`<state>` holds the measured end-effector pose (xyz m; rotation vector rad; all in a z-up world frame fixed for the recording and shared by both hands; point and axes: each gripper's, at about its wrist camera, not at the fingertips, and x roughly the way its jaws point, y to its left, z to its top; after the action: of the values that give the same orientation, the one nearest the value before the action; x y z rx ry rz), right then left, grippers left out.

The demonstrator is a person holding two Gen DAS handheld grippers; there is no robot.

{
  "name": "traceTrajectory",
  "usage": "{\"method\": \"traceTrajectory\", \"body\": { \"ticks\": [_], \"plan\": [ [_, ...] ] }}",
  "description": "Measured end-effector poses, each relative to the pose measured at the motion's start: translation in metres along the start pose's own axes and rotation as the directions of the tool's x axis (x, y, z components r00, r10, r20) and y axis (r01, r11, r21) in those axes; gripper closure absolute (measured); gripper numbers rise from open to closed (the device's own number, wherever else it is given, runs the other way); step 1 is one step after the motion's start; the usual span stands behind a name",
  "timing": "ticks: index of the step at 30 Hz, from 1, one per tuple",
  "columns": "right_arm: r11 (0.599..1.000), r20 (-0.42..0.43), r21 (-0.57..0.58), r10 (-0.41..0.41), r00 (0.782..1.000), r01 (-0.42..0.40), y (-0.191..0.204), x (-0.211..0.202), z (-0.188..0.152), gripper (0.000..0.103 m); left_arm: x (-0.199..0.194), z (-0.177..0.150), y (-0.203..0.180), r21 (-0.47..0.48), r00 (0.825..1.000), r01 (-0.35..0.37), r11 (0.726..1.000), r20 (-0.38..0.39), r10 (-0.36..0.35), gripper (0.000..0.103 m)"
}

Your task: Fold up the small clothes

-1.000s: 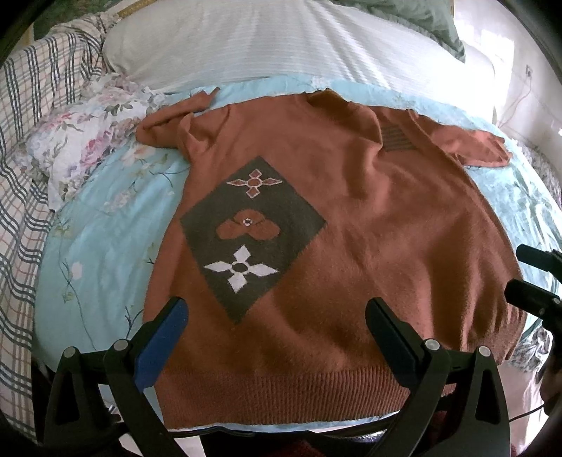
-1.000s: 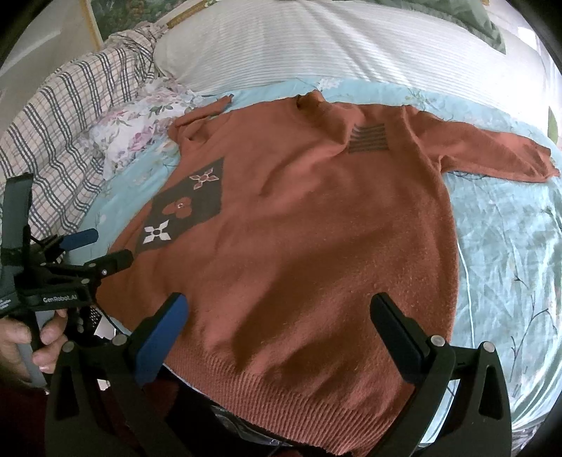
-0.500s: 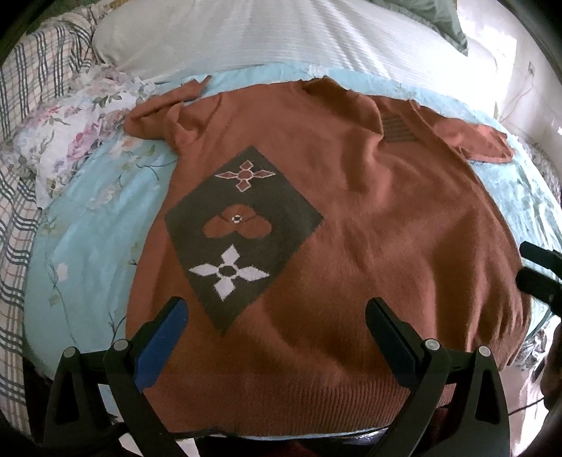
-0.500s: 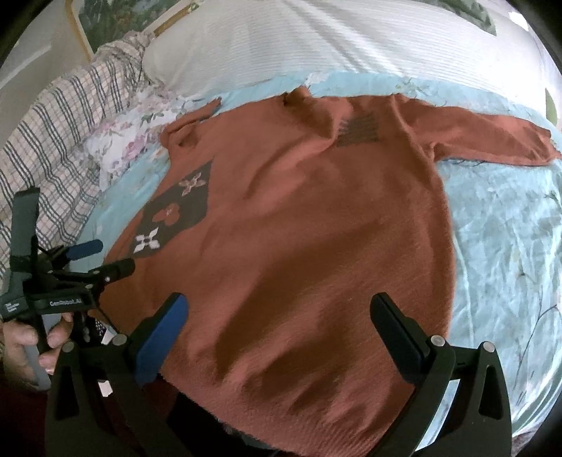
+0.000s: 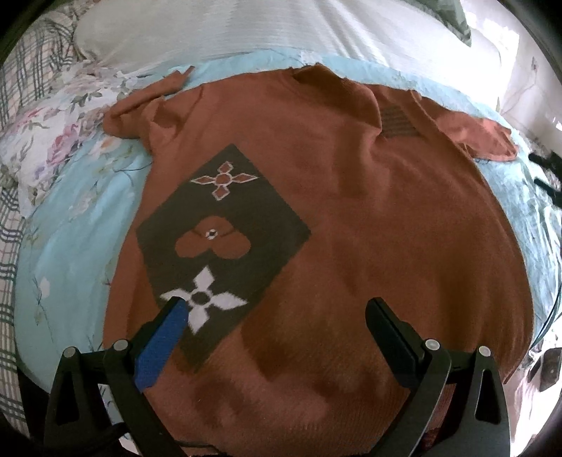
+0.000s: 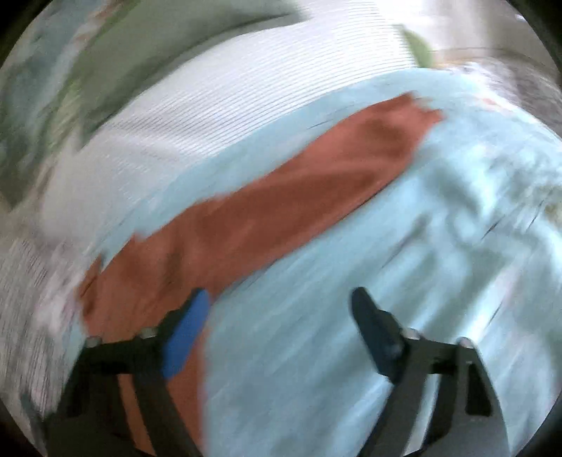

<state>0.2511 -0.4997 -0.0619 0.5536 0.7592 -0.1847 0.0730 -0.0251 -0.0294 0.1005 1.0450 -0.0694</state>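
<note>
Left wrist view, near: my left tongs (image 5: 275, 306) hang with jaws wide apart and nothing between them, low over the hem end of the rust-brown sweater (image 5: 368, 225).
Left wrist view, middle: the sweater lies face up and mostly flat on the bed, on a pale blue floral sheet (image 5: 66, 232); a dark diamond panel (image 5: 224, 242) with flower motifs sits on its left half.
Left wrist view, far: collar and both sleeves reach toward a white striped pillow (image 5: 246, 28); the left sleeve (image 5: 147, 102) is bunched, the other spread out.
Right wrist view, near: my right tongs (image 6: 281, 306) are also spread and empty, over the blue sheet just beside the sweater's edge; the frame is badly blurred.
Right wrist view, far: the right sleeve (image 6: 298, 186) stretches flat across the sheet toward its cuff.
Handling, my read: soft, limp knit, light, not fragile; it will sag and drag on the sheet instead of holding shape.
Where to grip, my read: pinch the right sleeve near the cuff, or the hem corners, taking both layers so the fold carries evenly.
</note>
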Motion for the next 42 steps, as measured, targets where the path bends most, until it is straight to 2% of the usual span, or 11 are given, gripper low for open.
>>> {"method": "traceTrajectory", "body": {
  "ticks": [3, 6, 12, 13, 16, 19, 25, 28, 33, 38, 42],
  "plan": [
    [0.993, 0.025, 0.110, -0.052, 0.998, 0.049, -0.057, 0.021, 0.054, 0.047, 0.008, 0.007, -0.008, 0.011, 1.000, -0.003, 1.000, -0.015, 0.003, 0.002],
    [0.982, 0.052, 0.164, -0.104, 0.993, 0.094, -0.107, 0.037, 0.089, 0.049, 0.018, 0.016, -0.016, 0.017, 0.999, -0.003, 1.000, -0.037, 0.004, 0.002],
    [0.971, 0.049, 0.177, -0.171, 0.984, 0.160, -0.125, 0.084, 0.151, 0.049, 0.041, 0.035, -0.032, 0.037, 0.997, 0.005, 0.999, -0.075, -0.002, 0.002],
    [0.969, 0.056, 0.203, -0.156, 0.986, 0.142, -0.132, 0.089, 0.154, 0.053, 0.043, 0.038, -0.034, 0.036, 0.997, 0.012, 0.999, -0.077, -0.009, 0.002],
    [0.963, 0.085, 0.259, -0.096, 0.992, 0.071, -0.151, 0.090, 0.164, 0.089, 0.046, 0.042, -0.037, 0.042, 0.996, 0.029, 0.999, -0.086, -0.025, 0.002],
    [0.971, 0.132, 0.239, -0.013, 0.991, -0.020, -0.122, 0.072, 0.159, 0.093, 0.047, 0.044, -0.039, 0.051, 0.996, 0.037, 0.998, -0.081, -0.033, 0.002],
    [0.970, 0.097, 0.062, 0.229, 0.968, -0.236, 0.021, 0.032, 0.143, 0.094, 0.041, 0.040, -0.033, 0.036, 0.997, 0.062, 0.997, -0.045, -0.060, 0.002],
    [0.933, 0.012, 0.006, 0.360, 0.933, -0.360, 0.096, 0.019, 0.109, 0.094, 0.034, 0.034, -0.022, 0.011, 0.996, 0.081, 0.997, -0.030, -0.081, 0.002],
    [0.821, -0.163, 0.029, 0.566, 0.808, -0.570, 0.193, 0.003, 0.010, 0.094, 0.027, 0.026, 0.002, -0.029, 0.997, 0.078, 0.997, -0.002, -0.078, 0.002],
    [0.734, -0.328, 0.070, 0.657, 0.679, -0.676, 0.296, 0.019, -0.079, 0.094, 0.022, 0.025, 0.030, -0.085, 0.995, 0.099, 0.991, 0.027, -0.097, 0.002],
    [0.712, -0.426, 0.094, 0.660, 0.619, -0.696, 0.383, 0.063, -0.112, 0.093, 0.023, 0.033, 0.048, -0.112, 0.992, 0.119, 0.986, 0.063, -0.113, 0.002]
  ]
}}
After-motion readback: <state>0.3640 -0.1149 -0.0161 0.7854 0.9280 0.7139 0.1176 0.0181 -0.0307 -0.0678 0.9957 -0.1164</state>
